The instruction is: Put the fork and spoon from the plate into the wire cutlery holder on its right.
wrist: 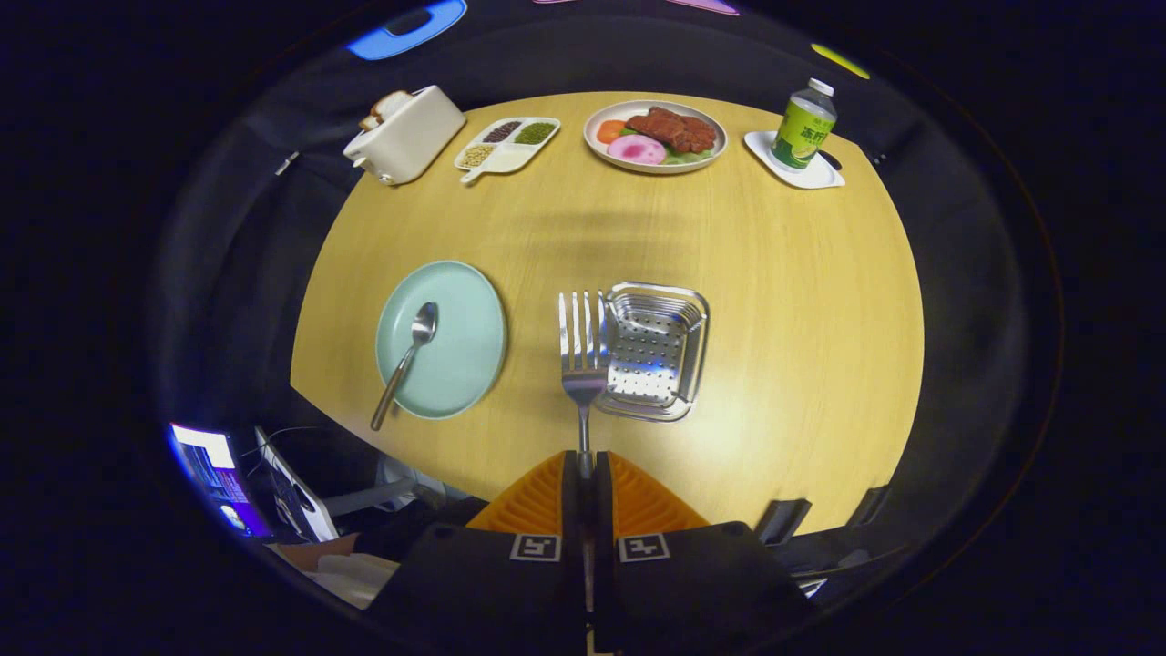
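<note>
My gripper (584,466) is shut on the handle of a metal fork (581,346), which sticks straight out ahead of the fingers with its tines forward. The fork hangs high above the wooden table, its tines over the left rim of the square perforated metal cutlery holder (658,351). To the left of the holder lies a pale green plate (455,355). A metal spoon (407,358) rests on that plate, bowl toward the far side, handle sticking out over the plate's near rim.
Along the table's far side stand a white toaster (405,134) with bread, a divided snack dish (507,144), a plate of food (655,136) and a green bottle (803,126) on a white coaster. A monitor (214,474) glows below the table's near left edge.
</note>
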A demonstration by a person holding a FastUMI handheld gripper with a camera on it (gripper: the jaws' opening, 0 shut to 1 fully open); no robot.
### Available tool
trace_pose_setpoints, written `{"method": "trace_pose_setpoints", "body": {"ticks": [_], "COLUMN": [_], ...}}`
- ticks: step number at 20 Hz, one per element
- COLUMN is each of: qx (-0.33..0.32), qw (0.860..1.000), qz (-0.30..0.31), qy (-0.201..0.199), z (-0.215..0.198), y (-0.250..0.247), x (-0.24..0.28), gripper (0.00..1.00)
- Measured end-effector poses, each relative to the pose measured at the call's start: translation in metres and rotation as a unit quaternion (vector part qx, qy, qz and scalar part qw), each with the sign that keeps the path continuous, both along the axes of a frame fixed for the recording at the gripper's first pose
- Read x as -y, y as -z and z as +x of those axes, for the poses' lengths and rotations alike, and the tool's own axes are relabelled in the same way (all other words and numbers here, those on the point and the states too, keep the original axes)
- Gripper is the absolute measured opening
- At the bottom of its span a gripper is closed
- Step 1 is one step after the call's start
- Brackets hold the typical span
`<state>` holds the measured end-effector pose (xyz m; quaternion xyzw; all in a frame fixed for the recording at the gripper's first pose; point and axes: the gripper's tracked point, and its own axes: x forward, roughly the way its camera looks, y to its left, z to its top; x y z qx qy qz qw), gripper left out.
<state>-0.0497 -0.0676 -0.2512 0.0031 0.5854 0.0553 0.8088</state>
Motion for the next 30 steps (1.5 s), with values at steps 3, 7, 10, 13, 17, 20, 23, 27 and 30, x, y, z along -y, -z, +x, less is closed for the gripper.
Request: {"method": "trace_pose_setpoints", "body": {"ticks": [3, 7, 10, 13, 17, 20, 23, 27, 30], "qx": [-0.031, -0.071, -0.101, -0.123, -0.139, -0.128, -0.1, -0.032, 0.039], "qw": [0.999, 0.997, 0.995, 0.992, 0.99, 0.992, 0.995, 0.999, 0.998], "qz": [0.008, 0.026, 0.019, 0.015, 0.007, 0.012, 0.014, 0.024, 0.043], "qy": [0.017, 0.024, 0.001, 0.005, -0.001, 0.002, 0.0, 0.008, 0.021], "z": [0.005, 0.016, 0.016, 0.022, 0.023, 0.029, 0.035, 0.042, 0.046], "y": [0.005, 0.014, 0.022, 0.028, 0.031, 0.025, 0.013, -0.019, -0.049], "x": [0.021, 0.019, 0.016, 0.016, 0.019, 0.018, 0.018, 0.015, 0.001], "gripper": [0.08, 0.08, 0.08, 0.09, 0.13, 0.17, 0.43, 0.98, 1.0]}}
